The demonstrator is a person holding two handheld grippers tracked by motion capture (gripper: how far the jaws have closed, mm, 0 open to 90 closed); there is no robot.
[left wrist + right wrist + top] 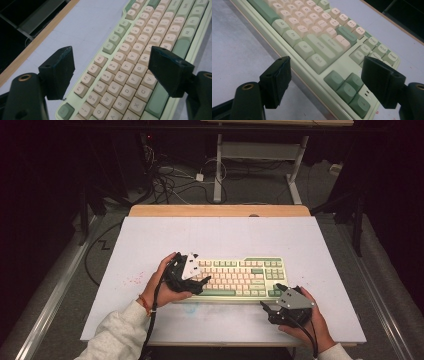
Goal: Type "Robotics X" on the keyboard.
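A cream and green keyboard lies on the white board, towards its front. My left gripper hovers over the keyboard's left end, jaws open and empty. In the left gripper view the open left gripper frames the letter and number rows of the keyboard. My right gripper sits at the keyboard's front right corner, also open. In the right gripper view the right gripper spans the Ctrl and arrow keys of the keyboard without touching them.
The board rests on a wooden tabletop whose far edge shows behind it. Faint red specks mark the board left of the keyboard. Beyond the table lie floor cables and the legs of another desk.
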